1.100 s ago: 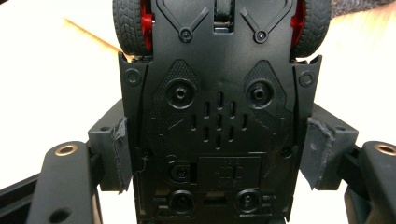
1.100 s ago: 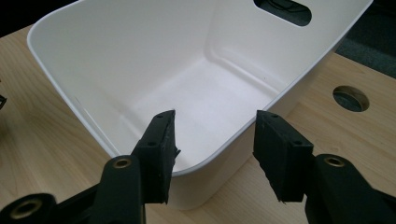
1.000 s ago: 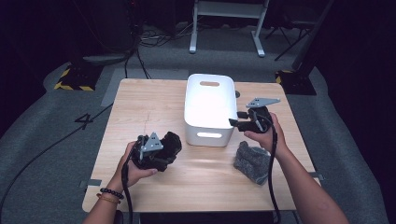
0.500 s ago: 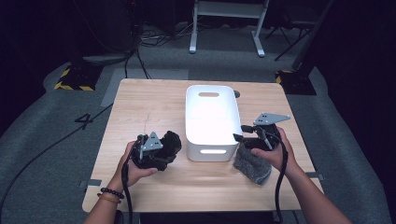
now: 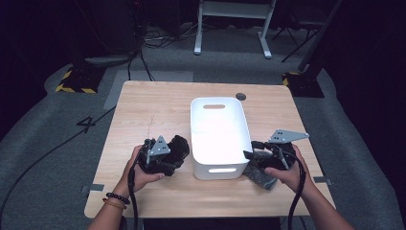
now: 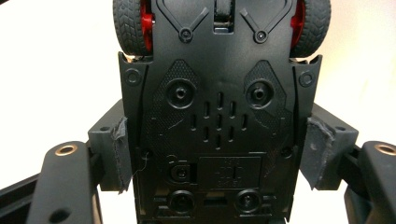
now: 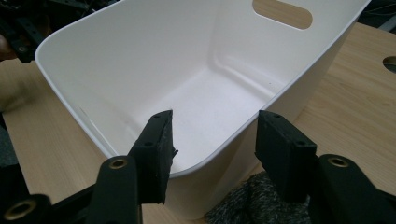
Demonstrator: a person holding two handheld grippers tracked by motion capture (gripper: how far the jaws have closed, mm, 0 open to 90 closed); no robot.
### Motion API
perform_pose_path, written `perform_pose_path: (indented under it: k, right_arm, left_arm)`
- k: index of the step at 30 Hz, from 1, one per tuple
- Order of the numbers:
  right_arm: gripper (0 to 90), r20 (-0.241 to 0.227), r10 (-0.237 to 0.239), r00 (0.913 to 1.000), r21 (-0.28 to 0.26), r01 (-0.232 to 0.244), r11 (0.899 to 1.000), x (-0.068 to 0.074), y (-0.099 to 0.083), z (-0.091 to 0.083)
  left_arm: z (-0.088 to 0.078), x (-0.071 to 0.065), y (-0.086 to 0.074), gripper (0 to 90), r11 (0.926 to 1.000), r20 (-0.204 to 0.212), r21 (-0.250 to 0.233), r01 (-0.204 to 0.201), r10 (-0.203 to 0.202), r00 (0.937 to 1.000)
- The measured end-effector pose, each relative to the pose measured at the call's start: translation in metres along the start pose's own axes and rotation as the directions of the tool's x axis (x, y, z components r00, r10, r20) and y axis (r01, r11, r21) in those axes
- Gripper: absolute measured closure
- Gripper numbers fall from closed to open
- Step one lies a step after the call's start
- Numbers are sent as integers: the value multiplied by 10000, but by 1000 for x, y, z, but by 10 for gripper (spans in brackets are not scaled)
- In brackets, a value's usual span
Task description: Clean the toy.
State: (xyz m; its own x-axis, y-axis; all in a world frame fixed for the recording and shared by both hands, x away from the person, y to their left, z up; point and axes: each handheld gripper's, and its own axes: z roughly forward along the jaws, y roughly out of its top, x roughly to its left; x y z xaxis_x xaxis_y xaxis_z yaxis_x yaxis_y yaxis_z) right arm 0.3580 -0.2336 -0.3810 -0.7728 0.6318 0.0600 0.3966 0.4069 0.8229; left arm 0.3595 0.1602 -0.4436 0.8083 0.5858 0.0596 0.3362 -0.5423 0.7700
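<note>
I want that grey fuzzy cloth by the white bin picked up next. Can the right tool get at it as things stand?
Probably yes. The right tool is open, and the grey fuzzy cloth lies just below it beside the white plastic bin, with nothing covering it.

One legible mark: a dark numeral "4" on the grey floor left of the table. Raised lettering on the toy car's underside is too small to read.

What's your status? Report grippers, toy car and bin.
Left gripper shut on toy car, underside facing its camera. Right gripper open, jaws straddling white bin rim. Bin empty. Grey cloth beside it.
</note>
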Motion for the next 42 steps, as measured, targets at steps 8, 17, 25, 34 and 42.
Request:
perform_pose_path:
  k: [8,17,25,34,42]
  right_arm:
    - [359,-272,-276,9992,-299,268,9992,-1,-7,-15]
    - [289,102,-633,9979,-1124,640,9916,-24,-22,-49]
    - [259,1892,-723,9793,366,666,9971,-84,-78,-29]
    - [256,2859,1145,9514,868,-1447,9857,-128,-131,-19]
    - [217,3157,1351,9392,1037,-1756,9790,-133,-147,-9]
  left_arm:
    - [0,4,-1,261,10000,-131,11,82,-82,9999]
    - [2,9,0,261,9998,-186,-55,183,-184,9997]
    - [4,10,0,262,9997,-43,-139,181,-182,9998]
    - [5,4,-8,261,9999,187,-4,148,-148,9997]
    - [4,4,-4,261,9998,261,-165,81,-77,9996]
